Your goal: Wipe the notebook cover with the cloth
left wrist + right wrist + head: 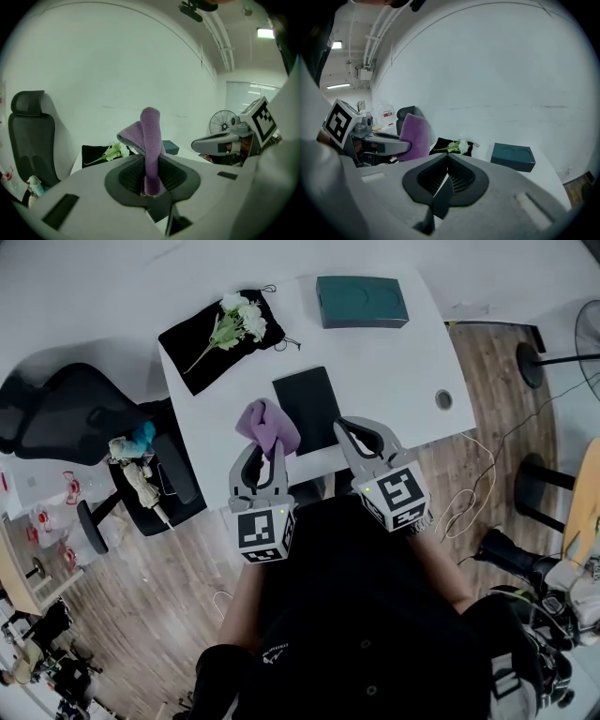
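A black notebook (pixel 306 407) lies flat near the front edge of the white table (pixel 394 371). My left gripper (pixel 265 448) is shut on a purple cloth (pixel 267 426), which stands up from the jaws (pixel 151 140) and hangs over the notebook's left edge. In the left gripper view the cloth is pinched between the ribbed pads of the left gripper (pixel 151 180). My right gripper (pixel 362 427) hovers at the notebook's right front corner; its pads meet with nothing between them (pixel 447 176). From the right gripper view the cloth (pixel 415 136) shows at the left.
A teal box (pixel 362 301) sits at the table's back. A black pouch (pixel 202 348) with white flowers (pixel 239 320) lies at the back left. A cable hole (pixel 443 399) is at the right. A black office chair (pixel 75 418) stands left of the table.
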The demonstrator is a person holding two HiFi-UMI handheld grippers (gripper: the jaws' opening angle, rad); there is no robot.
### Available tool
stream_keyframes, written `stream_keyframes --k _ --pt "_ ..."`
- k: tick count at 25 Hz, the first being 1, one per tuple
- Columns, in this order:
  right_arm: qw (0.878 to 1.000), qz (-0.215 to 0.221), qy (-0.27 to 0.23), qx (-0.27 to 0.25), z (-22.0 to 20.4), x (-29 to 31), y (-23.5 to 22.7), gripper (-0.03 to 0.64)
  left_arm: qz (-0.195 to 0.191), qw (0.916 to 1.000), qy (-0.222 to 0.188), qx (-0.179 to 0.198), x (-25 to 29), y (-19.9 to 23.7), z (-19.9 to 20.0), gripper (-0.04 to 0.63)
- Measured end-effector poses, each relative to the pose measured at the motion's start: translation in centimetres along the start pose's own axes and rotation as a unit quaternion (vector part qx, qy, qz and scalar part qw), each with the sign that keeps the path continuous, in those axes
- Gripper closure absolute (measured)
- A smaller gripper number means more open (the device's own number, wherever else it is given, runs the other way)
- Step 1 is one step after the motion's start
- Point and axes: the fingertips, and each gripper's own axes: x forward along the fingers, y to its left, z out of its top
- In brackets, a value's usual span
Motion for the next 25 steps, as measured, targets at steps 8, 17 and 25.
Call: stream_keyframes --k 8,17,25 --pt "0.999 0.007 -0.040 -0.030 4.1 -0.1 0.5 0.612 0.017 0.9978 -0.063 0.010 0.2 1.0 5.3 0.523" --pt "0.993 -0.012 -0.110 -0.047 10.5 -1.3 -1.3 0.612 0.030 0.9918 -0.121 0.031 -0.5 2.1 11.2 0.523" --pt "0.981 0.004 -0.190 -0.042 17.5 -3.3 -2.1 0.612 0.040 0.9844 -0.164 0.050 -1.5 2.6 15.8 0.523"
